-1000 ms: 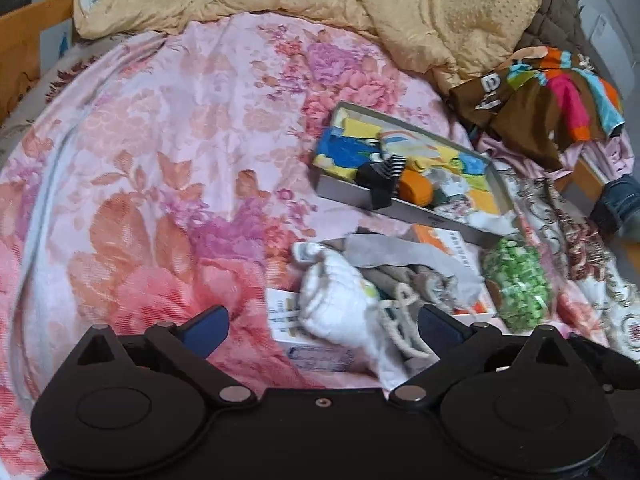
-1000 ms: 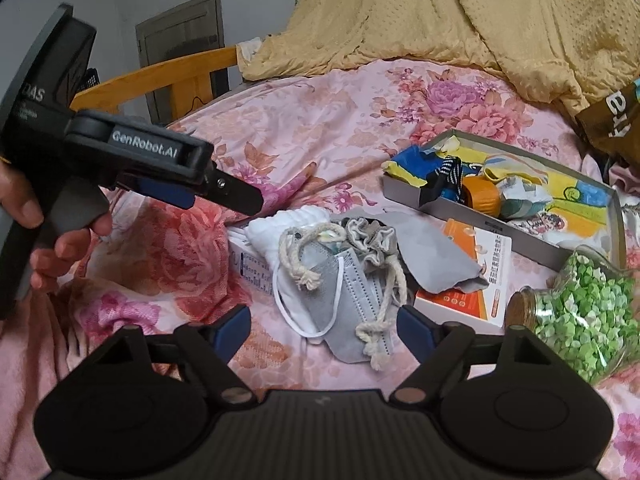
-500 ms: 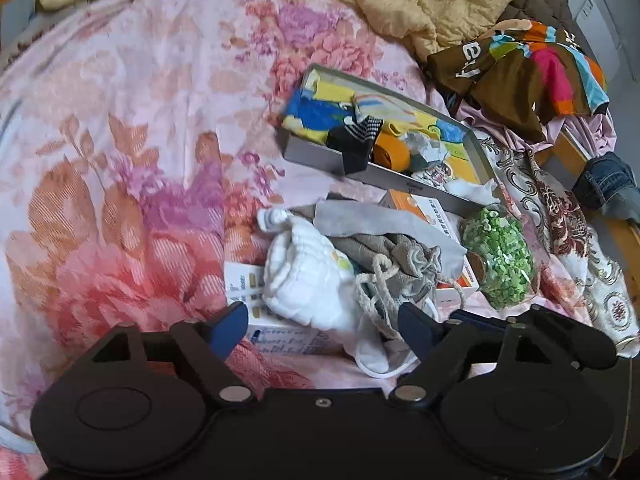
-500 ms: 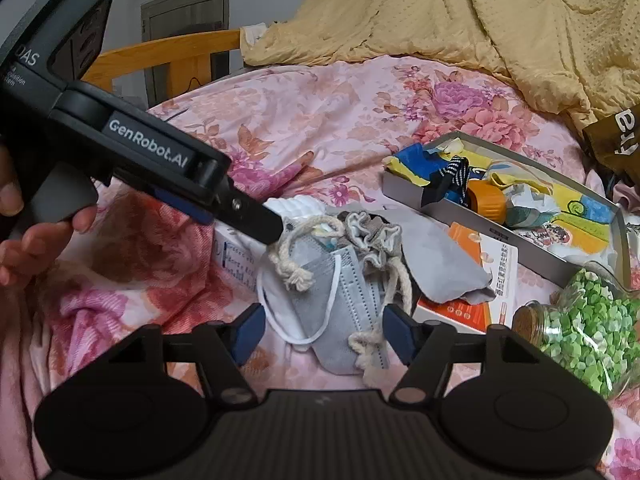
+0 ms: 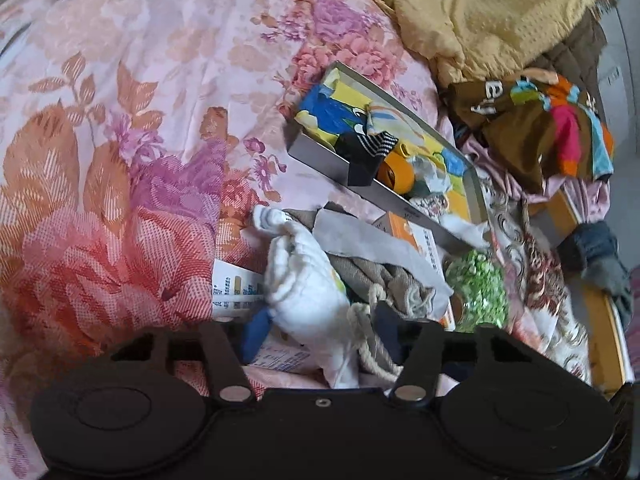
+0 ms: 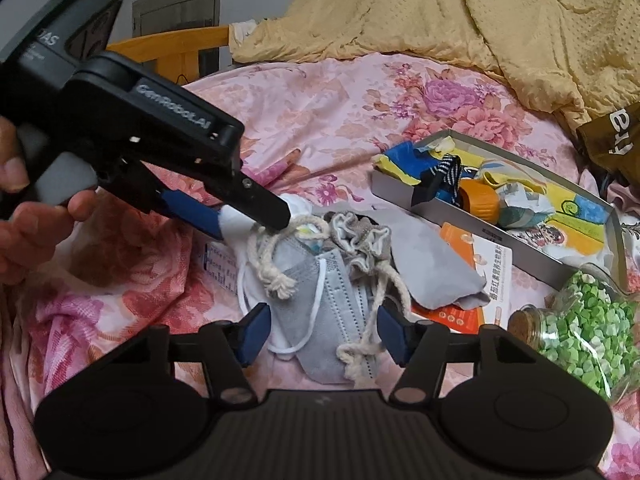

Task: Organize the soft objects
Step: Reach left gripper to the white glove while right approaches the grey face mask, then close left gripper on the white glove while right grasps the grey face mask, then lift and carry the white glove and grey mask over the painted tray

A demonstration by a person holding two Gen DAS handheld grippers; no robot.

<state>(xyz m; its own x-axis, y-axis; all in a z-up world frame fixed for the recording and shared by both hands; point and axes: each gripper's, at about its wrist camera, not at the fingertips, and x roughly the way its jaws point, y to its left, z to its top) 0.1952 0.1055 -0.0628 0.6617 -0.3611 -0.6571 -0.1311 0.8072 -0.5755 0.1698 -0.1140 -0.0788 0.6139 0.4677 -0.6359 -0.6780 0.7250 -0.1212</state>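
A pile of soft things lies on the floral bedspread: a white cloth bundle [image 5: 308, 292], a grey drawstring pouch with rope cords [image 6: 362, 240], a grey face mask [image 6: 324, 312] and a grey cloth [image 6: 432, 268]. My left gripper [image 5: 320, 328] is open, its fingers down on either side of the white bundle; it also shows in the right wrist view [image 6: 256, 216]. My right gripper [image 6: 324, 330] is open, its fingers straddling the mask and a rope cord. A grey open box [image 6: 404, 194] holds a striped sock and other small items.
A jar of green bits [image 6: 580, 324] lies on its side at the right. An orange-and-white carton [image 6: 476, 276] lies under the grey cloth, a white carton [image 5: 236, 288] under the bundle. A yellow blanket [image 6: 480, 20] and colourful clothes [image 5: 552, 128] lie beyond.
My left gripper has moved forward and down over the white bundle, its fingers closer together. My right gripper has moved in onto the mask, its fingers narrower.
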